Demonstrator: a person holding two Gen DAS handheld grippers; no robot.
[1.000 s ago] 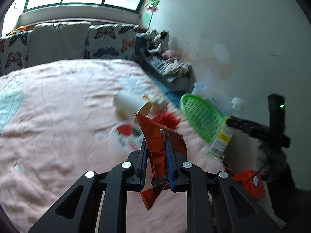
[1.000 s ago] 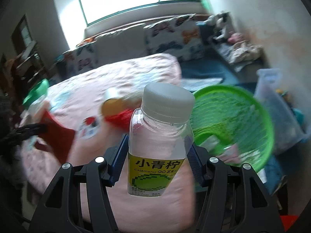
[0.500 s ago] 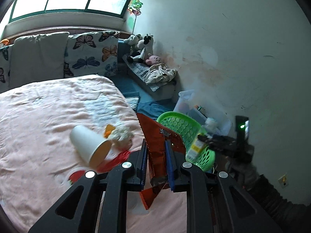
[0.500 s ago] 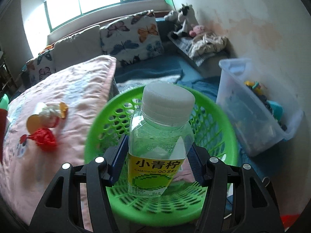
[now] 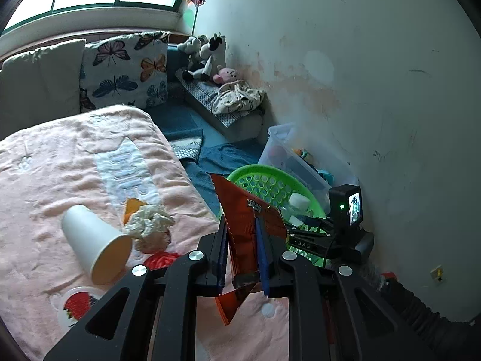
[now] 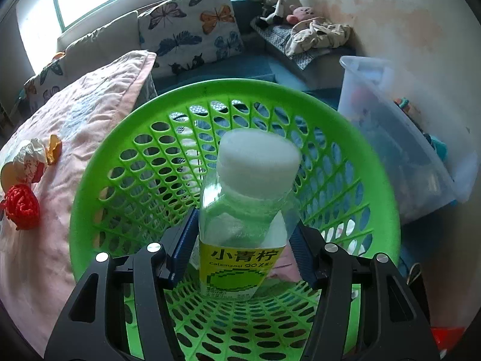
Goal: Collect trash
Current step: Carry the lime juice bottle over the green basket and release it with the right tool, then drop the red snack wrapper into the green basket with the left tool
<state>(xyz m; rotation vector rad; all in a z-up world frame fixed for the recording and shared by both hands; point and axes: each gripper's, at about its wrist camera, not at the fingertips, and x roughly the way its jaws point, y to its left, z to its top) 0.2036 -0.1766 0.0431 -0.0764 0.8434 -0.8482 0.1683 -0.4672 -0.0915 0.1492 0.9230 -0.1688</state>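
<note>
**Bottle over the basket, wrapper close behind**

The right tool (image 6: 240,249) grasps a clear calamansi juice bottle (image 6: 243,210), white cap up, over the open mouth of the green plastic basket (image 6: 90,204). The basket rim rings the bottle on all sides, with free room around it. At 9 o'clock the rim runs just beside the edge of the pink bed (image 6: 90,96); at 2 o'clock a clear storage bin (image 6: 390,138) stands near the rim.

The left tool (image 5: 242,255) is clenched on a red-orange snack wrapper (image 5: 243,225), above the bed's right edge. From there the basket (image 5: 264,180) lies at 1 o'clock, beyond the bed edge, with the right tool (image 5: 303,225) over it. On the bed at 9 o'clock lie a tipped paper cup (image 5: 93,240), a crumpled tissue (image 5: 147,219) and a red net (image 5: 159,260).

A second ago the bottle hung over the bed with the basket off to its right; the left tool has also shifted toward the basket.
</note>
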